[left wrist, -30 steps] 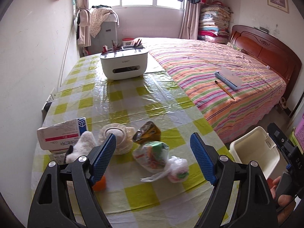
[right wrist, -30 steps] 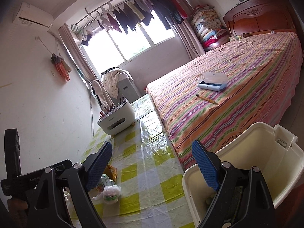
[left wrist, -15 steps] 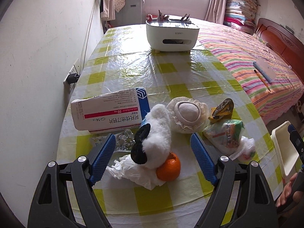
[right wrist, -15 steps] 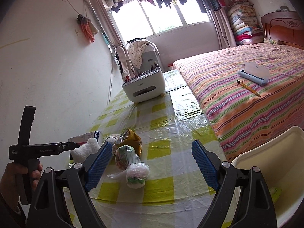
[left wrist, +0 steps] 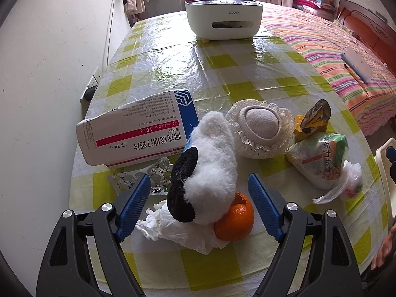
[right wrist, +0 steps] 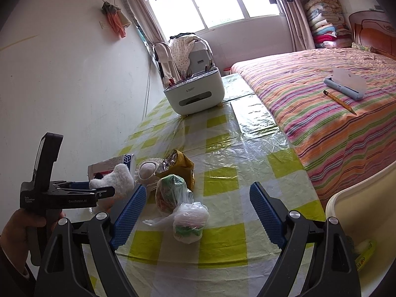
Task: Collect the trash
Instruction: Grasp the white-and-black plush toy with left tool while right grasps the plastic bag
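Table (left wrist: 173, 57) w/ yellow-check plastic cover; trash cluster at near end.

Med box (left wrist: 138, 133), approx 10 o'clock from L gripper (left wrist: 199, 198): biggest, light cardboard, prob empty, crushes easy. Pinch across the short sides.

Fluffy b/w sock (left wrist: 210, 170), 12 o'clock, btw the jaws: soft, not trash imo. Lies on top of tissue + orange, so in the way.

Snack bag (left wrist: 319, 158) at 2 o'clock, touching knotted clear bag (left wrist: 351, 183): crinkly, slippery film, light. Take at the bunched neck.

Crumpled tissue (left wrist: 178, 230), 6–7 o'clock of sock: v. light, soft, compresses; grab mid-wad.

Orange (left wrist: 235, 220), under sock at 5 o'clock: firm, round, peel torn at top, may roll. Needs a wide pinch at the equator.

Blister pack (left wrist: 138, 178), 9 o'clock: thin, flat, hard to lift off the plastic.

L gripper: jaws spread wide, nothing held. R gripper (right wrist: 195, 210): also spread wide, empty, knotted bag at its 12. White bin (right wrist: 358, 203) at 3 o'clock of R.
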Demonstrator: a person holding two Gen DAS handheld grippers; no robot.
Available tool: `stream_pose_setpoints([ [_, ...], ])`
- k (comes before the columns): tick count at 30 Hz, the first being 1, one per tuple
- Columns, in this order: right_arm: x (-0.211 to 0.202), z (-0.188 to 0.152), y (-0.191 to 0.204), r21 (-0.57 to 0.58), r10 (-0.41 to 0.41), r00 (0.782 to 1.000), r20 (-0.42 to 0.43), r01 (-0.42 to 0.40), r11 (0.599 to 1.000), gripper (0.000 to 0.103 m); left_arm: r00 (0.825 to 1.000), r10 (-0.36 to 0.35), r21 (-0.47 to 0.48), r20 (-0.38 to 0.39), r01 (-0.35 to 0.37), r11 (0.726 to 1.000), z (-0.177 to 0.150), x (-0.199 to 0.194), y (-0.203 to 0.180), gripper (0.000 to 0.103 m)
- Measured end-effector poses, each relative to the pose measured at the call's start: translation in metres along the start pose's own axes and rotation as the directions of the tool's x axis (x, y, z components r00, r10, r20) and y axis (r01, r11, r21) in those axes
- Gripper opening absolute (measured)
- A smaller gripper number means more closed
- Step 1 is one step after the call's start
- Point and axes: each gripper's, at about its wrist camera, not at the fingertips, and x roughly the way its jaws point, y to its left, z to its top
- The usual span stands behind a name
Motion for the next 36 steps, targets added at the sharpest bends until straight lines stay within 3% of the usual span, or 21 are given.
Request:
stream_pose_setpoints([
  [5,0.027,0.001,0.011,-0.043,0.013,0.997,-0.071,-0.016,0.999,0.083,1.0,-0.013,-0.007,-0.023,0.013,1.0,0.0,0.01,-0.001,0.077],
  [9,0.051,-0.002,0.022,-0.068,0.032,0.989,-0.143,-0.042,0.997,0.083,0.997,-0.057,-0.032,-0.044,0.056,0.998,0.0,0.014,0.001,0.057],
  [17,0.078,-0.009,0.035,-0.137,-0.027,0.974,-0.225,-0.004,0.991,0.083,0.995,-0.091,-0.062,-0.048,0.088,0.994,0.0,0.012,0.003,0.045],
  [23,0.095,-0.016,0.031,-0.142,-0.075,0.946,-0.316,0.031,0.989,0.082,0.994,-0.094,-0.095,-0.054,0.088,0.992,0.0,0.014,0.007,0.041],
  [24,0.095,-0.017,0.031,-0.153,-0.084,0.944,-0.319,0.036,0.988,0.077,0.994,-0.091,-0.095,-0.054,0.085,0.992,0.0,0.013,0.007,0.04],
  [25,0.094,-0.018,0.032,-0.163,-0.076,0.944,-0.322,0.024,0.986,0.064,0.995,-0.087,-0.095,-0.054,0.082,0.992,0.0,0.013,0.006,0.04],
  [28,0.091,-0.021,0.035,-0.188,-0.075,0.942,-0.326,0.013,0.982,0.055,0.995,-0.08,-0.097,-0.053,0.074,0.993,0.001,0.012,0.005,0.038],
  [36,0.085,-0.021,0.032,-0.138,-0.036,0.948,-0.315,-0.008,0.99,0.052,0.997,-0.061,-0.111,0.039,0.065,0.992,0.005,-0.009,0.006,0.037],
])
